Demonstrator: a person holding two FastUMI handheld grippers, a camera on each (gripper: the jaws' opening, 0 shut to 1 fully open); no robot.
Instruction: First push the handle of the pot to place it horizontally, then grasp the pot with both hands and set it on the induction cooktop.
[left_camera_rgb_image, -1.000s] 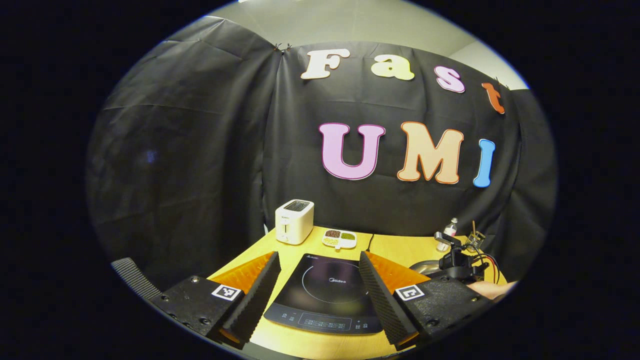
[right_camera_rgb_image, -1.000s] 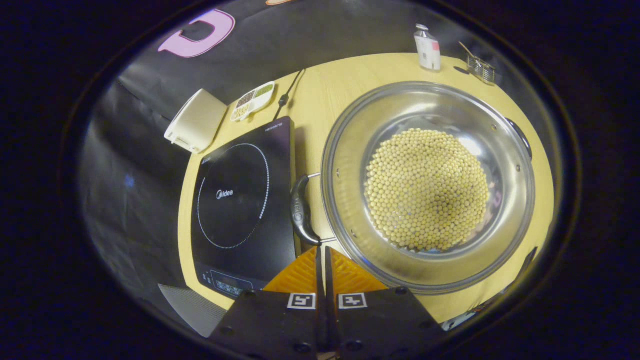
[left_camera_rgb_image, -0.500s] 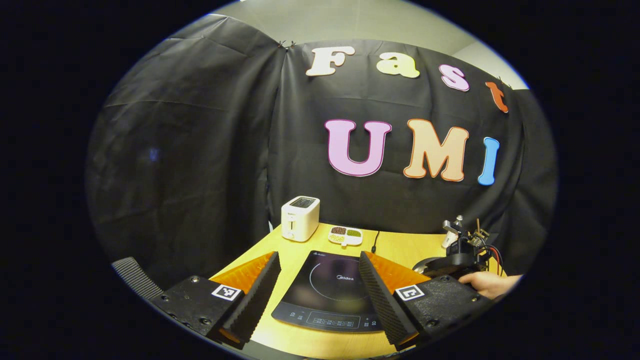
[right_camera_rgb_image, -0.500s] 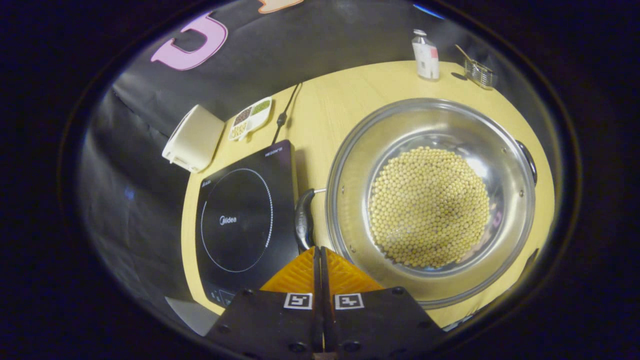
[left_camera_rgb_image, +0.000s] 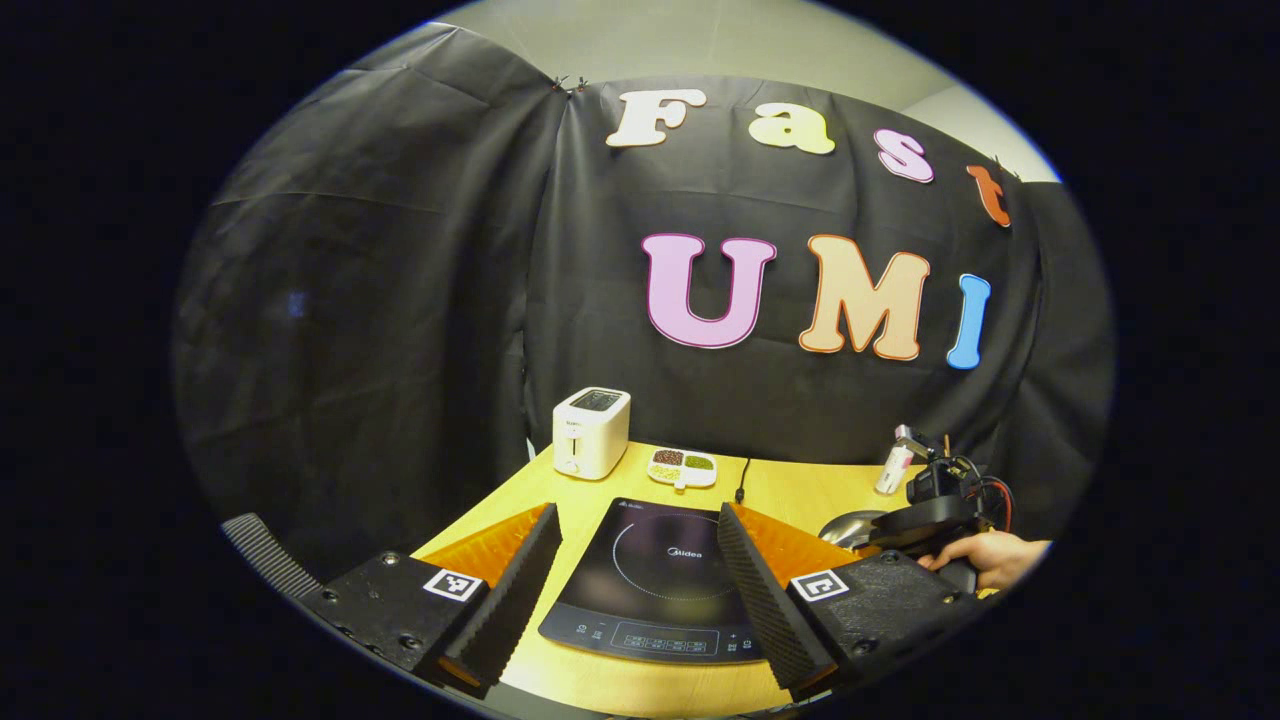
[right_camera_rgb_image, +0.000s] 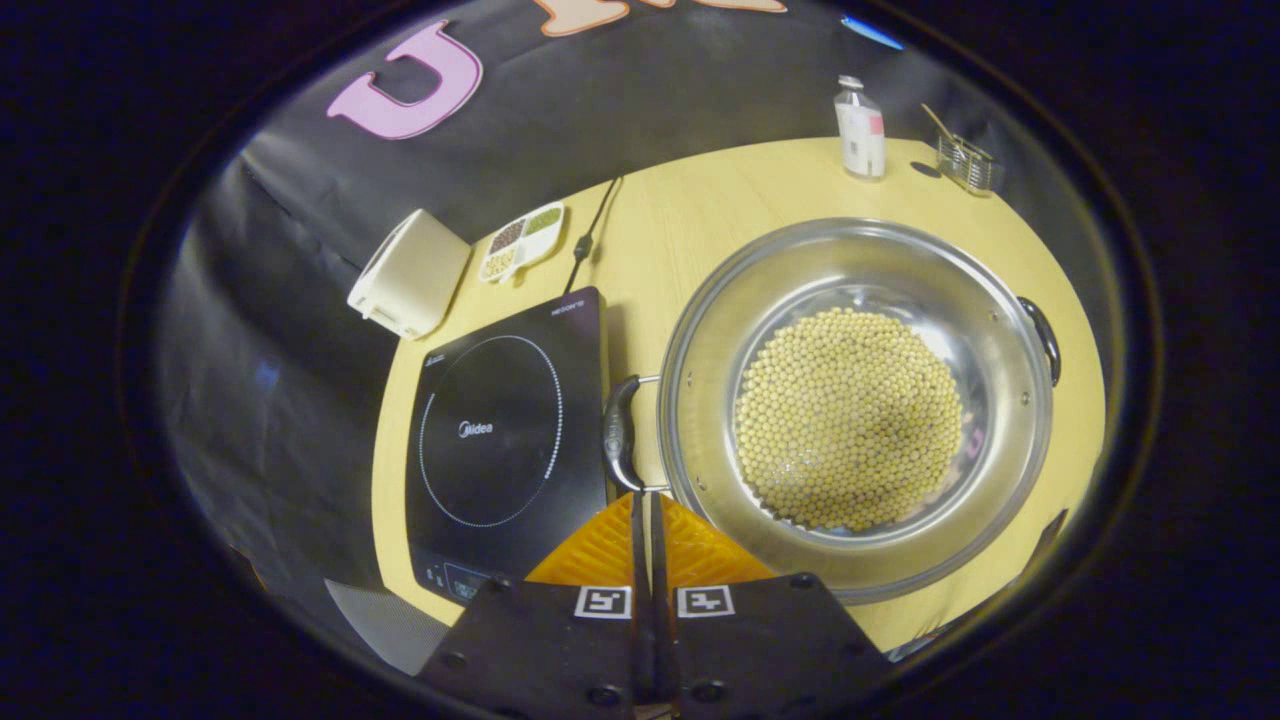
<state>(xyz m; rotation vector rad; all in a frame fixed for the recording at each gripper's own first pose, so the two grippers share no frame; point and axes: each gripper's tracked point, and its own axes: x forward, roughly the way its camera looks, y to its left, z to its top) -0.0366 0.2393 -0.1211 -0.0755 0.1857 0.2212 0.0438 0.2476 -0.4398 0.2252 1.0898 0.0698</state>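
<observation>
Tongs on my right (right_camera_rgb_image: 645, 510) are pressed together, empty, low centre, just short of the black side handle (right_camera_rgb_image: 619, 446) of the wide steel pot of yellow beans (right_camera_rgb_image: 850, 410) at right on the table (right_camera_rgb_image: 690, 210). Left tongs (left_camera_rgb_image: 640, 560) gape above the black induction cooktop (left_camera_rgb_image: 660, 580). Loaded, it's likely heavy and slick; take both handles.

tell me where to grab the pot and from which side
Take the pot by its two side handles: the near handle from the cooktop side, the far handle from the opposite side. They stick out past the rim; the bowl is wide and full of beans.
</observation>
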